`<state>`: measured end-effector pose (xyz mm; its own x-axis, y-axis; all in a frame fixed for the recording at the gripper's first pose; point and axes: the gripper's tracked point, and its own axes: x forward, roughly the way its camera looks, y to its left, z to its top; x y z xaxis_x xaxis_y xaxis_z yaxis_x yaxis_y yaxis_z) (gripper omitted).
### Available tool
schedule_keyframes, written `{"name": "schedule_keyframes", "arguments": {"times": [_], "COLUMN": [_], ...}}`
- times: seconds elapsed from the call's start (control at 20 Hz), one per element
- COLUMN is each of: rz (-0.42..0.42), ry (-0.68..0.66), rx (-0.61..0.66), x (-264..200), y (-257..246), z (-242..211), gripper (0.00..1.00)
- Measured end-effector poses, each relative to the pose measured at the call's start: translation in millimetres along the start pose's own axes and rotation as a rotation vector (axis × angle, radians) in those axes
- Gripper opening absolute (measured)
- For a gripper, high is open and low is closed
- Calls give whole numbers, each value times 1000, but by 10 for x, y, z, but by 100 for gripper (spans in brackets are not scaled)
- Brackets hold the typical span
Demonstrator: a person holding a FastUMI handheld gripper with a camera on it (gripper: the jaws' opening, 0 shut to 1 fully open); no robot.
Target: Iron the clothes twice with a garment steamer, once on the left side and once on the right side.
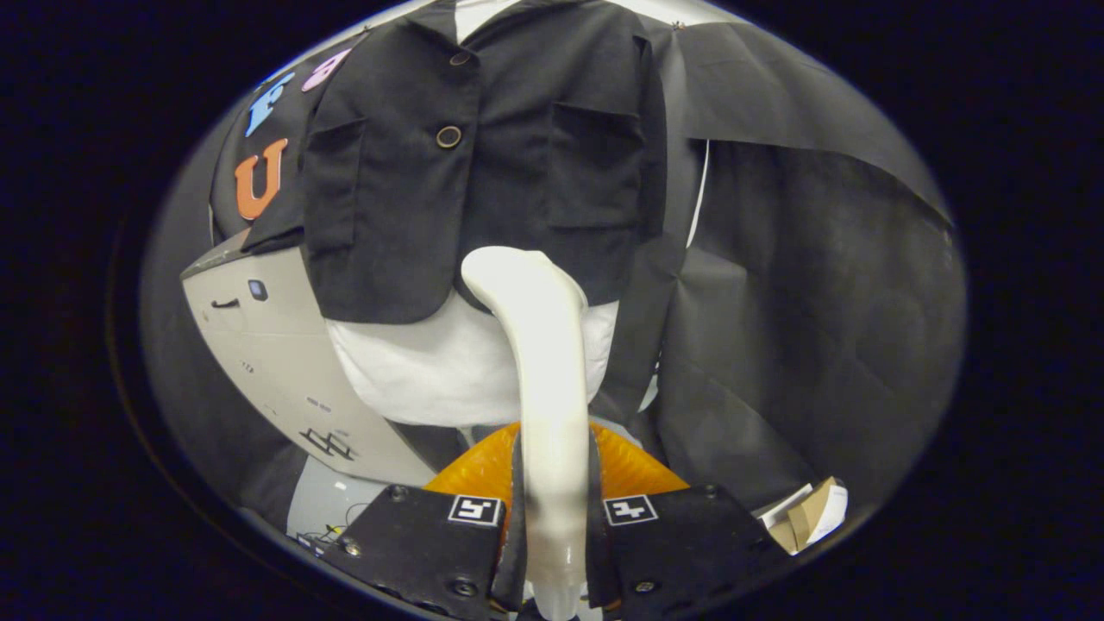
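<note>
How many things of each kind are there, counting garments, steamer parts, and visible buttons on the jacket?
Garments: 2, a black button-front jacket over a white cloth underlayer
Steamer parts: 1, the white plastic steamer handle, clamped between the fingers
Jacket buttons: 2, the round dark buttons
Total: 5

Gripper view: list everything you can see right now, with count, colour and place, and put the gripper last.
jacket: one, black, hanging beyond the fingers over a white form.
white form: one, showing below the jacket hem.
buttons: two, dark, down the jacket front.
steamer: one, cream, handle between the fingers, head at the jacket hem.
grey panel: one, left of the jacket.
orange part: one, just ahead of the fingers, behind the steamer.
cardboard bits: tan and white, right of the fingers.
gripper: one, fingers shut on the steamer handle.
</note>
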<state>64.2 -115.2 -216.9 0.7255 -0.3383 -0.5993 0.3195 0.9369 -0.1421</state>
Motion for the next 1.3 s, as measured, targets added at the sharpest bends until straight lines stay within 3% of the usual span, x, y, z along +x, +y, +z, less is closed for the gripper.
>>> {"name": "schedule_keyframes", "arguments": {"times": [0.2, 0.7, 1.3], "rz": [-5, 1, 167], "ry": [-5, -126, -229], "rx": [56, 124, 50], "x": [-397, -1885, -3051], "y": [31, -282, -600], "z": [-114, -24, -170], "gripper": [30, 30, 30]}}
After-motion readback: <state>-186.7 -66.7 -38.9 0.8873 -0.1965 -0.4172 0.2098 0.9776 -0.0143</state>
